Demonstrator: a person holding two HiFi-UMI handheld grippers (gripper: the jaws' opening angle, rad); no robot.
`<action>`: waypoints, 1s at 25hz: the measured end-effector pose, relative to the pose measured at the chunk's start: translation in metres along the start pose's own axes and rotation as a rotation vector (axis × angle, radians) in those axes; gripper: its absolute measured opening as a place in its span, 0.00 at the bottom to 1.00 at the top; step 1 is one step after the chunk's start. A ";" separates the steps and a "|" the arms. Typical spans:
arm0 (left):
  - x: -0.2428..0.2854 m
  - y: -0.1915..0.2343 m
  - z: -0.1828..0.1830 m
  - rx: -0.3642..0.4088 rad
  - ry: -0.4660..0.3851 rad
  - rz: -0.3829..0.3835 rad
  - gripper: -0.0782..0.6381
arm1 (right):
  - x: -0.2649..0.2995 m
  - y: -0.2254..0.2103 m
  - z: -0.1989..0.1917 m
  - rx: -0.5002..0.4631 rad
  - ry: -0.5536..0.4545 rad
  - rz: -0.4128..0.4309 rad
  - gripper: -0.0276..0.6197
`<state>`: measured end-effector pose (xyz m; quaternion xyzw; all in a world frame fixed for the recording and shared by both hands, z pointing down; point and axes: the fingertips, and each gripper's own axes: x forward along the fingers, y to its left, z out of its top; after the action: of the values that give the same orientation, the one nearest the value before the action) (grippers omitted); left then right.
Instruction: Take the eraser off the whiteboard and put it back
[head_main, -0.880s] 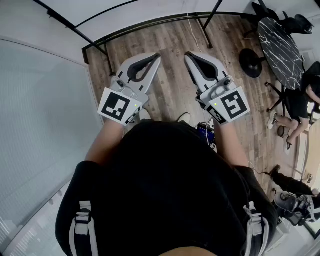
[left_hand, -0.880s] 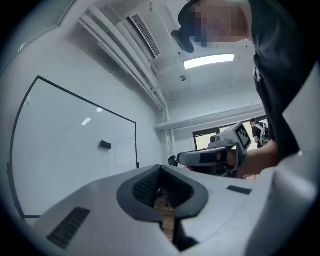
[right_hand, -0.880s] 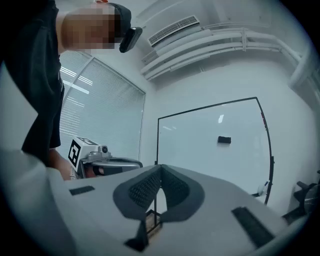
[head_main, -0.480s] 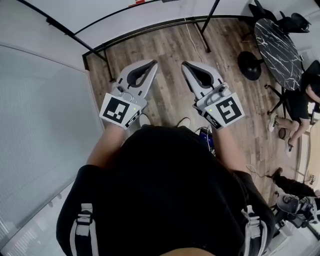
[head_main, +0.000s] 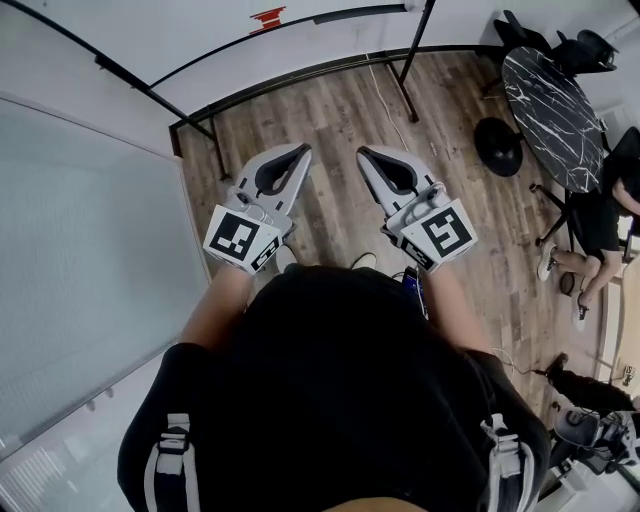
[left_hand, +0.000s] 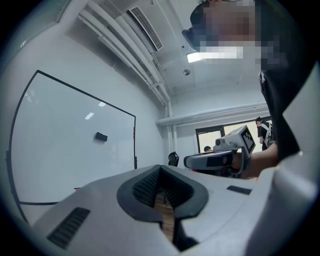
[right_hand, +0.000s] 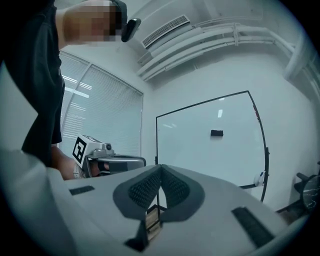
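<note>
With your left gripper (head_main: 303, 150) and right gripper (head_main: 362, 153) both closed and empty, the eraser (right_hand: 216, 133) sits far ahead on the whiteboard (right_hand: 200, 155), long axis level, above and roughly between them, neither hand clearly nearer.

Pretty bright, even indoor light. The rectangular ceiling light panel (left_hand: 212, 56) glows overhead and leaves small glints on the glossy white whiteboard (right_hand: 210, 155). Both gripper views are heavy fisheye with dark corners and a soft close foreground.

Eraser (right_hand: 216, 133) a tiny dark block on the whiteboard (right_hand: 200, 155) far beyond the fingers (right_hand: 142, 190), detail unreadable, whiteboard's lower corner hidden behind them, seated person (head_main: 602, 210) cropped at right.
</note>
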<state>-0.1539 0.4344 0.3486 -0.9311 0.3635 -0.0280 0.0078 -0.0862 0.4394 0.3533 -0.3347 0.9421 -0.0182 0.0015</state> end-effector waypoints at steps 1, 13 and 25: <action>0.004 -0.004 0.000 -0.001 -0.001 0.008 0.11 | -0.005 -0.003 -0.002 0.001 0.002 0.010 0.05; 0.046 -0.036 -0.008 -0.001 0.032 0.061 0.11 | -0.036 -0.041 -0.017 0.035 0.022 0.078 0.05; 0.096 0.043 -0.021 -0.038 0.008 0.094 0.11 | 0.032 -0.099 -0.025 0.011 0.068 0.110 0.05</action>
<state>-0.1136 0.3381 0.3728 -0.9129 0.4074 -0.0243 -0.0100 -0.0490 0.3433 0.3824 -0.2818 0.9584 -0.0347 -0.0274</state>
